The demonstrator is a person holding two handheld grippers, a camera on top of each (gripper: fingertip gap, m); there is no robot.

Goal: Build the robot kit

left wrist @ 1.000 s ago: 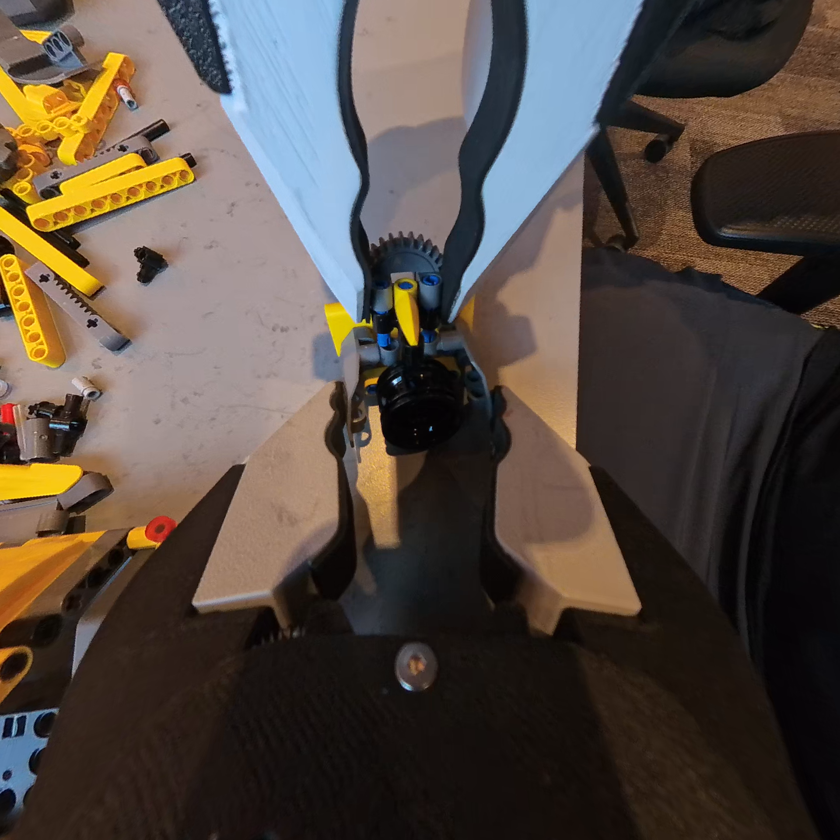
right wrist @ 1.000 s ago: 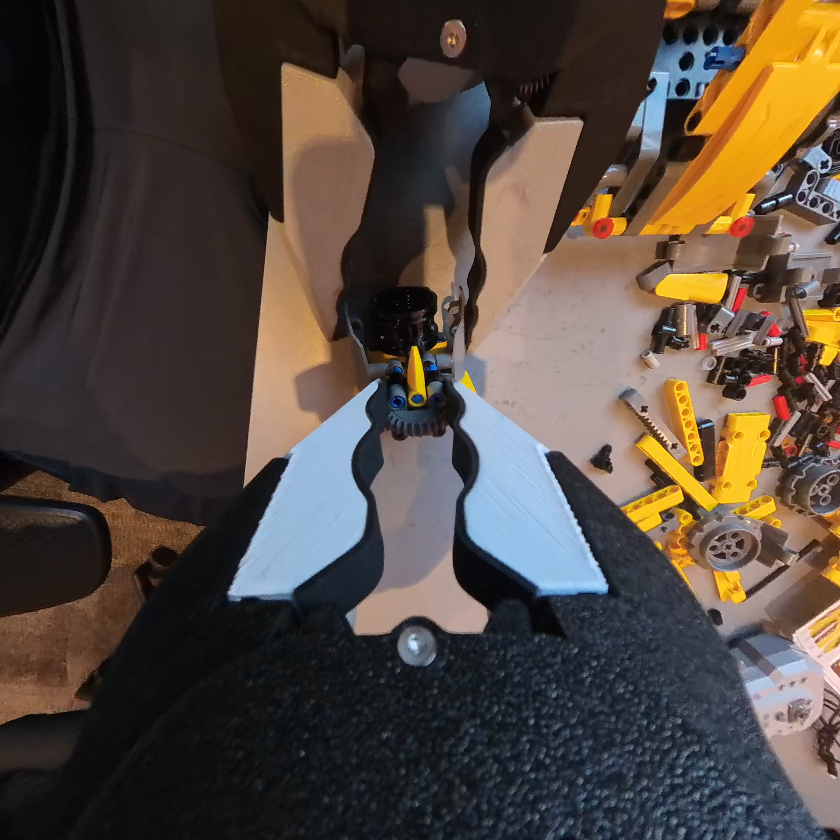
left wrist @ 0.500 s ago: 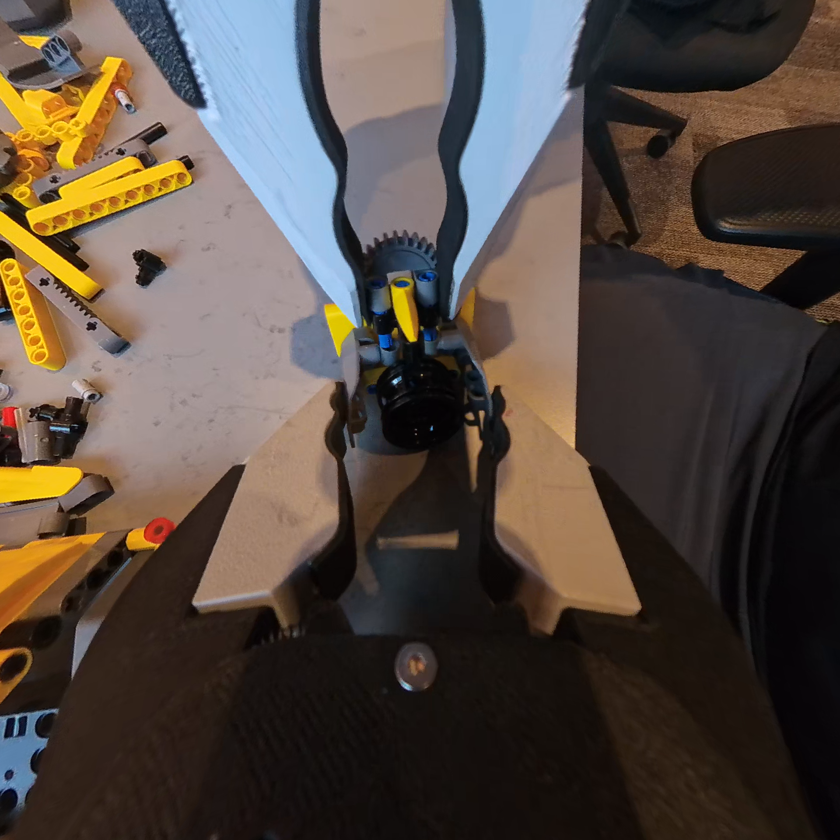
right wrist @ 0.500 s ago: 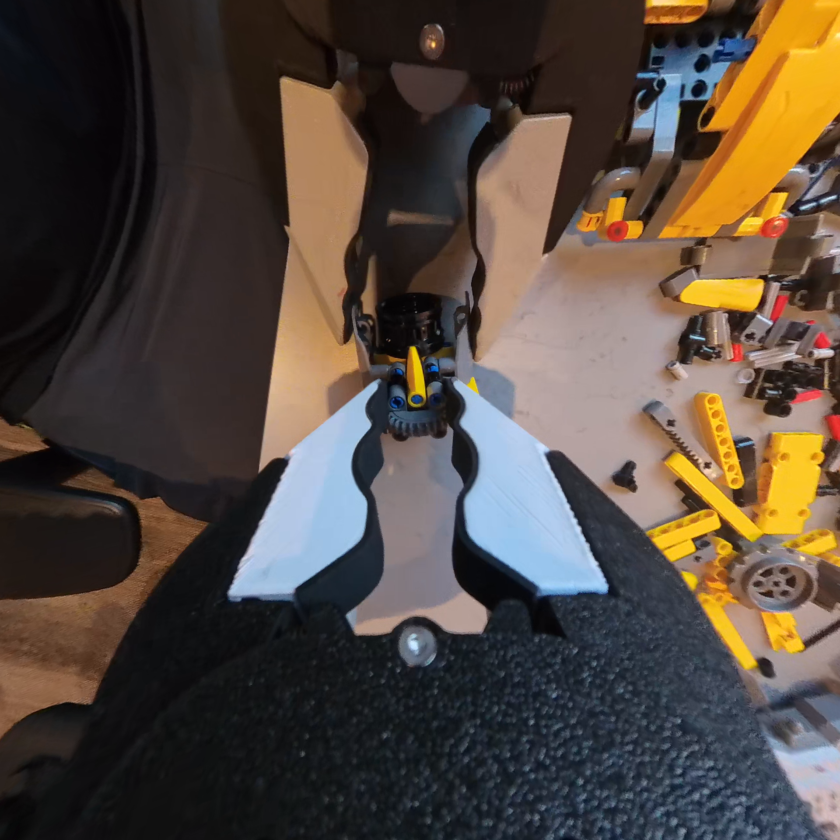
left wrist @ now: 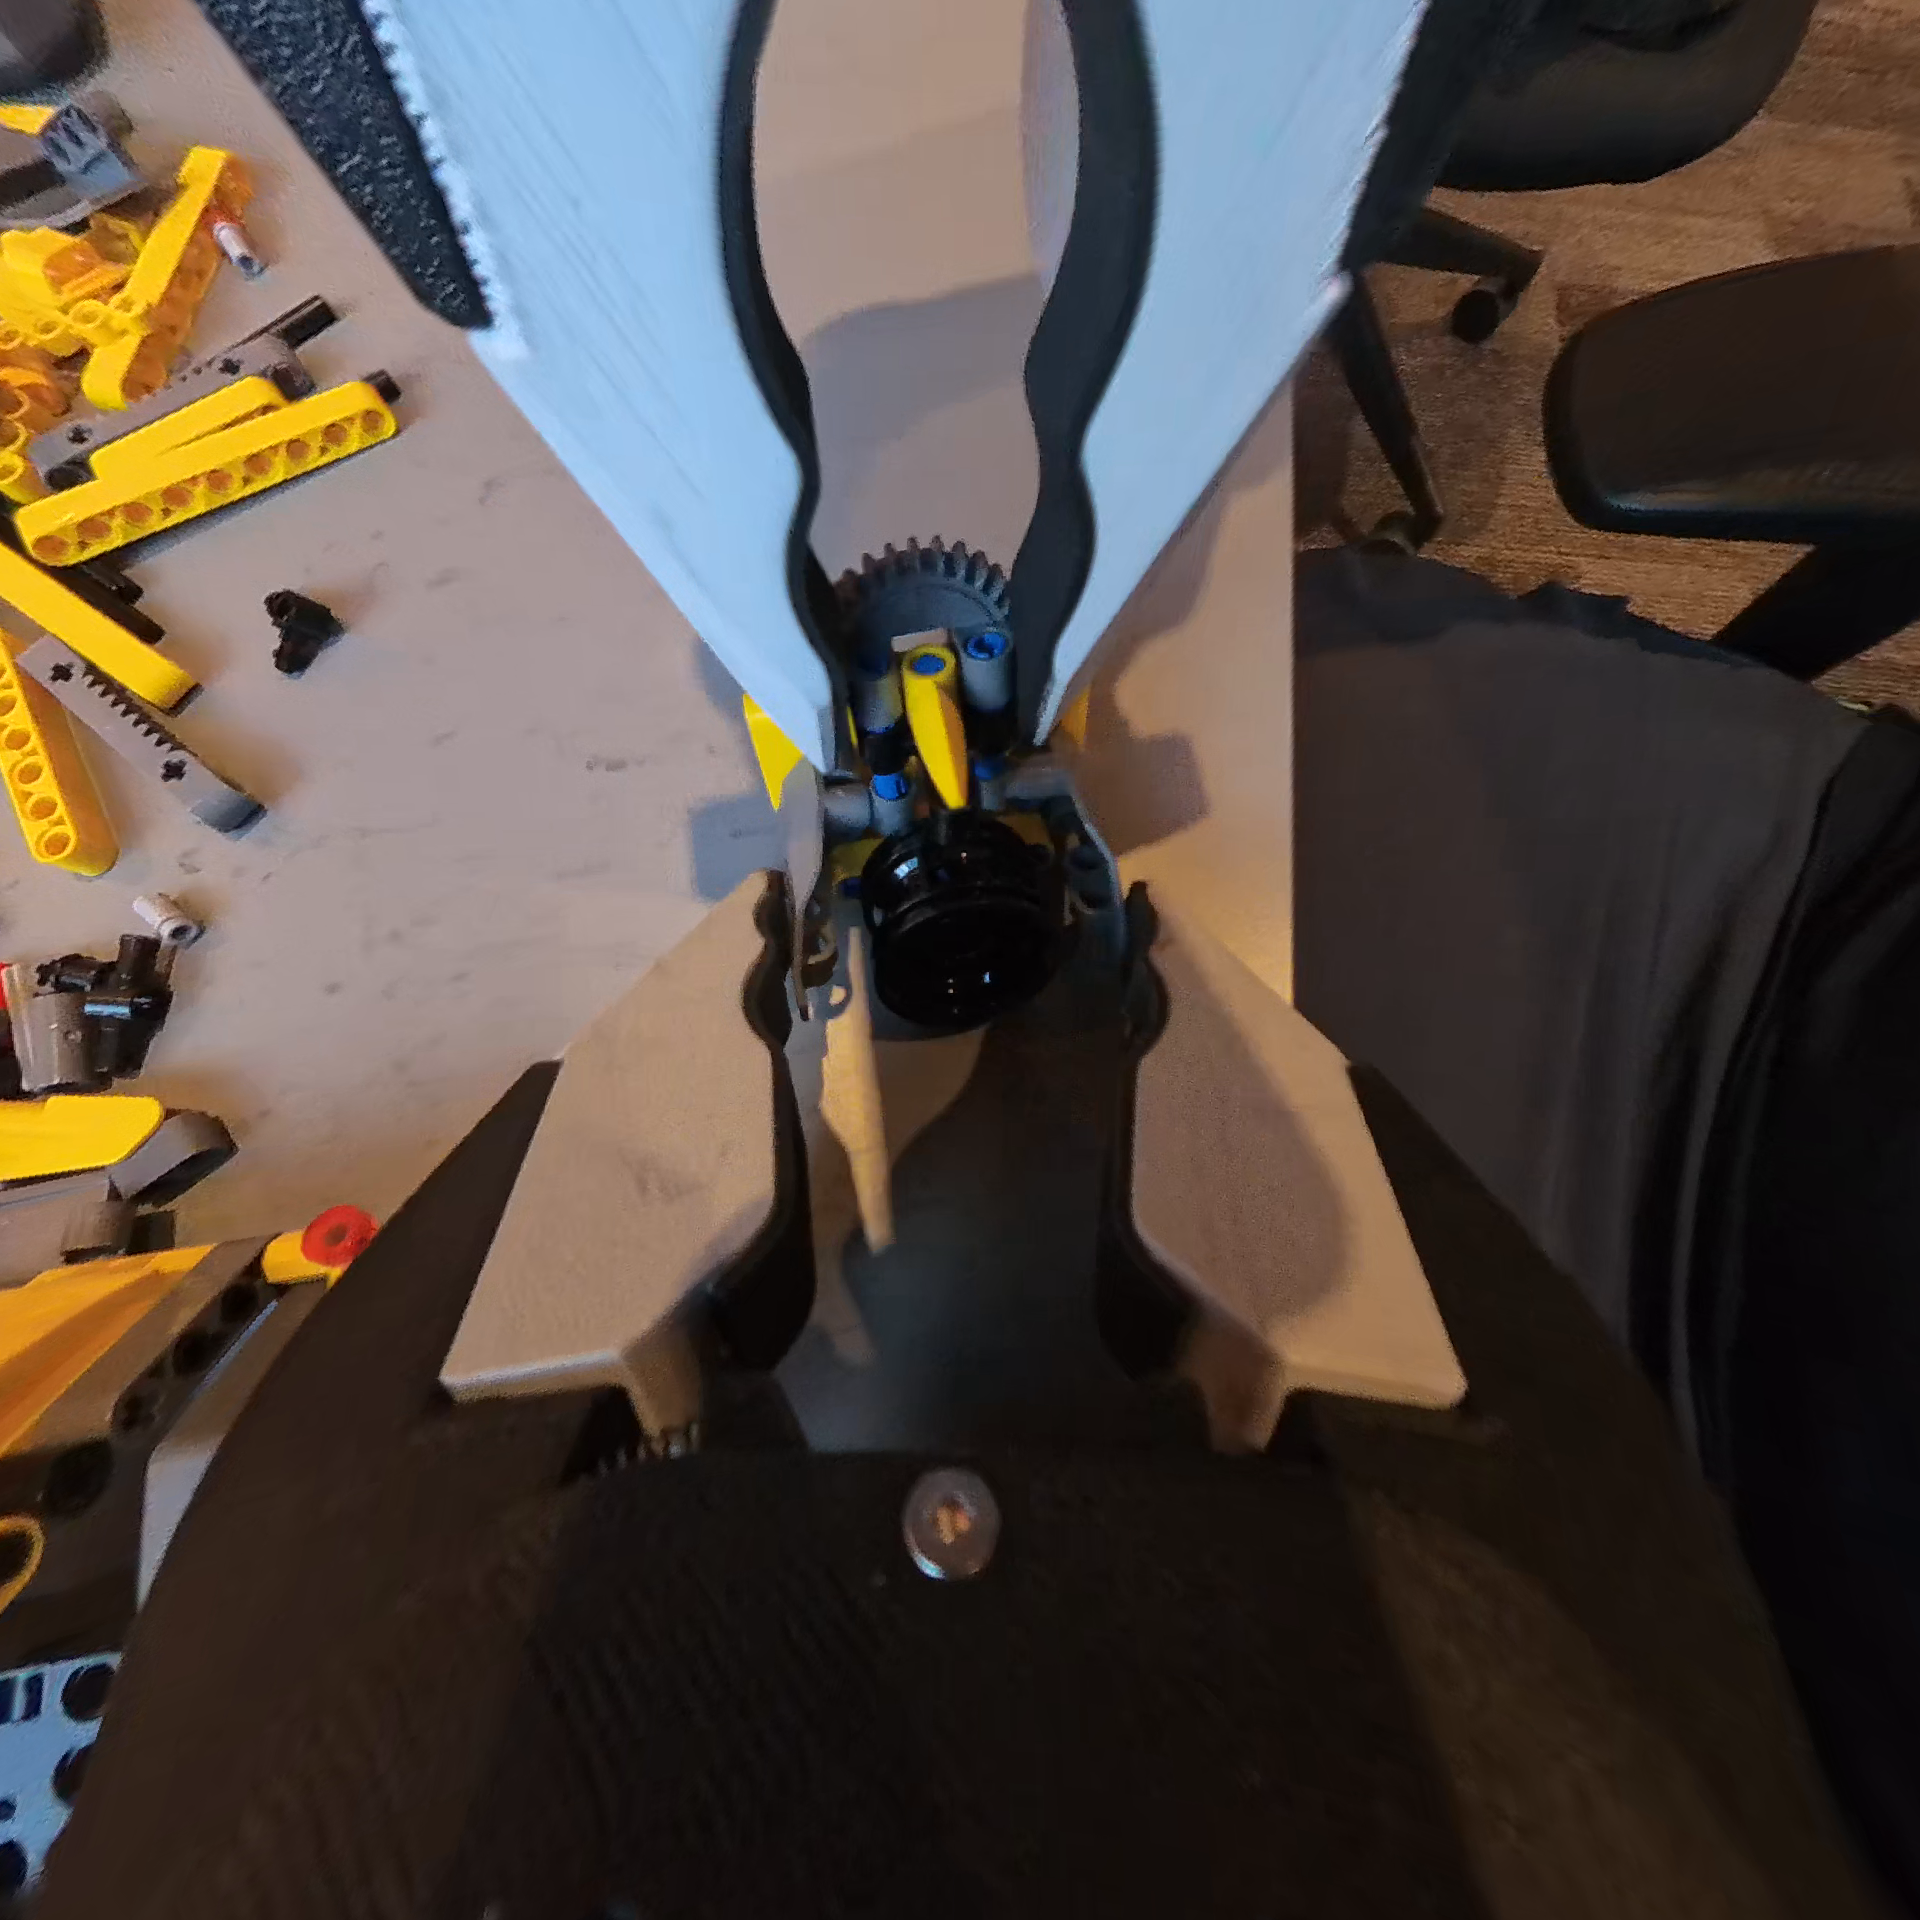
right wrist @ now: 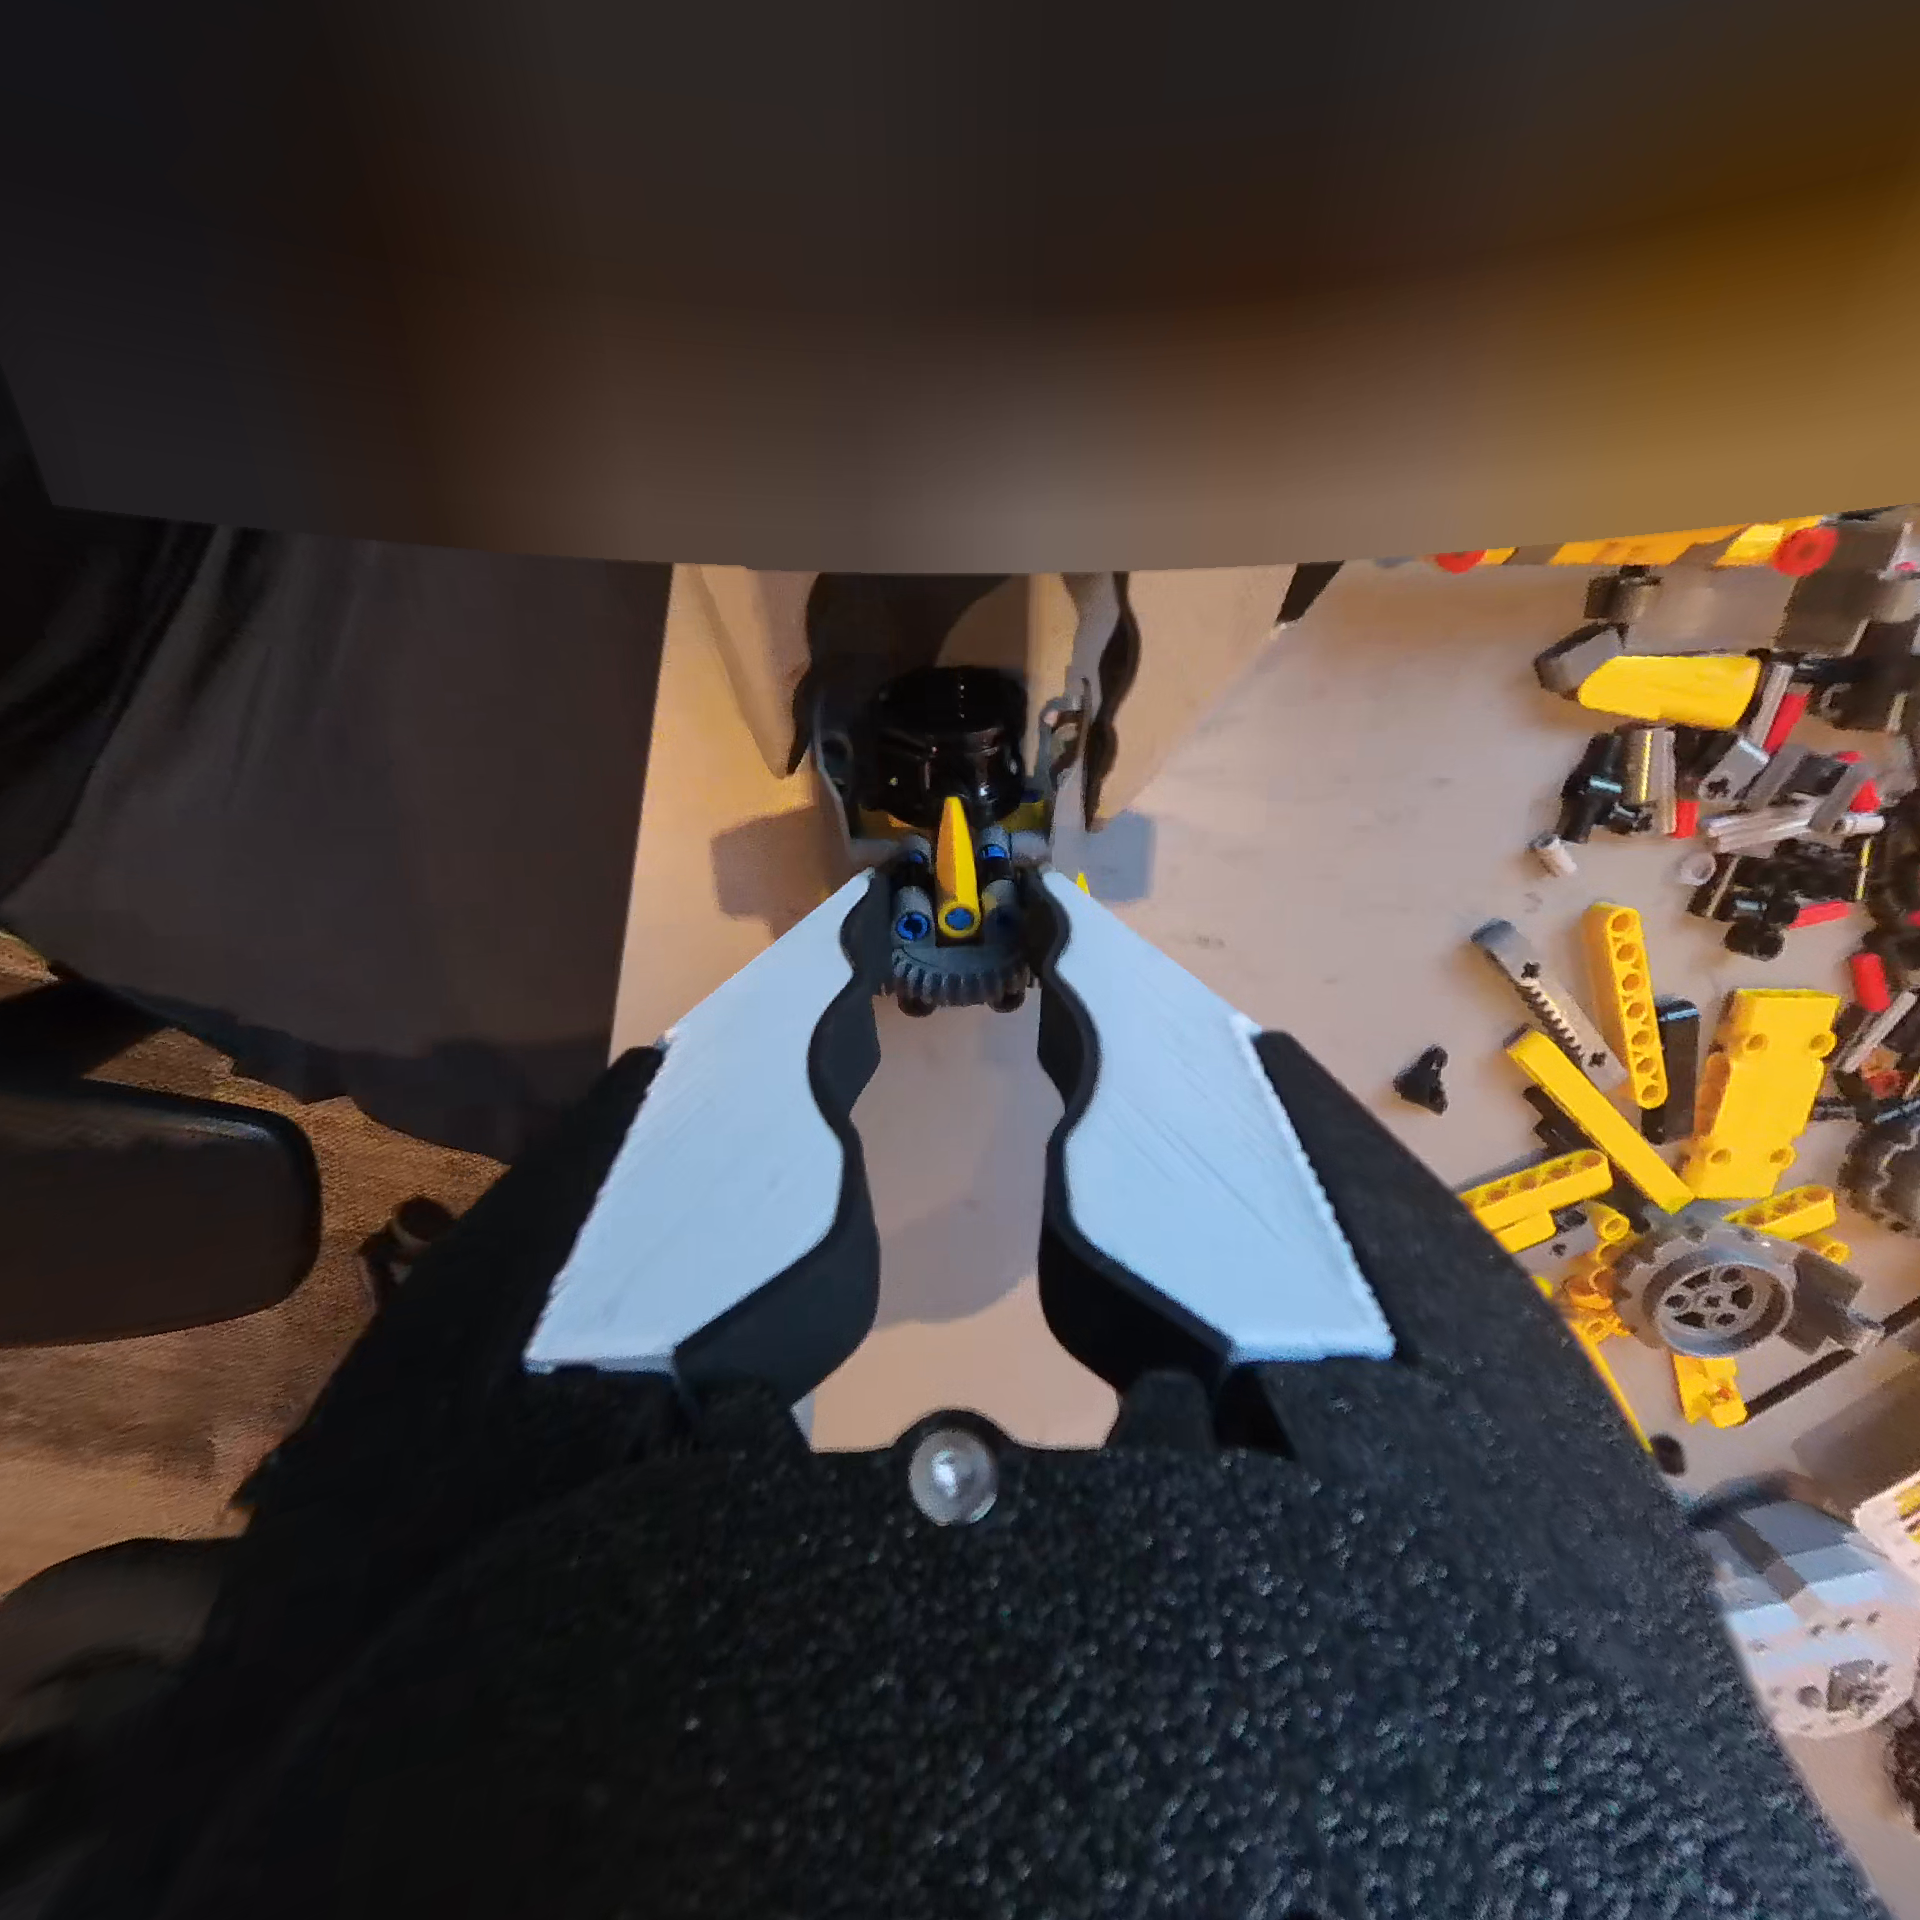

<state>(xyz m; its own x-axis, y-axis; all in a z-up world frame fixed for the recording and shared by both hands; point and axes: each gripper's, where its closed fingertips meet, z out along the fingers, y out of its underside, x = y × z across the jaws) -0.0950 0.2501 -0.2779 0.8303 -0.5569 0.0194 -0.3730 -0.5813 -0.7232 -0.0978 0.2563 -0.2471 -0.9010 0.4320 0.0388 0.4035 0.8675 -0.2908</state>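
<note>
A small brick assembly (left wrist: 940,790) hangs between my two grippers, above the table's edge. It has a dark grey gear (left wrist: 925,592), a yellow pin (left wrist: 935,717), blue pins and a black wheel hub (left wrist: 961,945). My left gripper (left wrist: 954,925), with grey fingers, is shut on the hub end's grey frame. My right gripper (left wrist: 930,717), with white fingers, comes from the opposite side and is shut on the gear end. In the right wrist view, my right gripper (right wrist: 954,904) clamps the assembly (right wrist: 951,883) just past the gear (right wrist: 956,977), and the left gripper (right wrist: 951,748) holds the hub (right wrist: 945,743).
The pale table (left wrist: 468,831) carries loose yellow beams (left wrist: 208,468), a grey toothed rack (left wrist: 135,727), a black connector (left wrist: 301,629) and a large yellow model (left wrist: 94,1309). A grey wheel (right wrist: 1714,1294) and a grey motor (right wrist: 1797,1642) lie at right. Office chairs (left wrist: 1745,405) and a person's dark clothing (left wrist: 1558,935) lie beyond the edge. My two grippers' fingertips are within a few centimetres of each other.
Both grippers keep the same hold on the assembly. The right gripper swayed left, then back right, in the left wrist view. The assembly has barely shifted.
</note>
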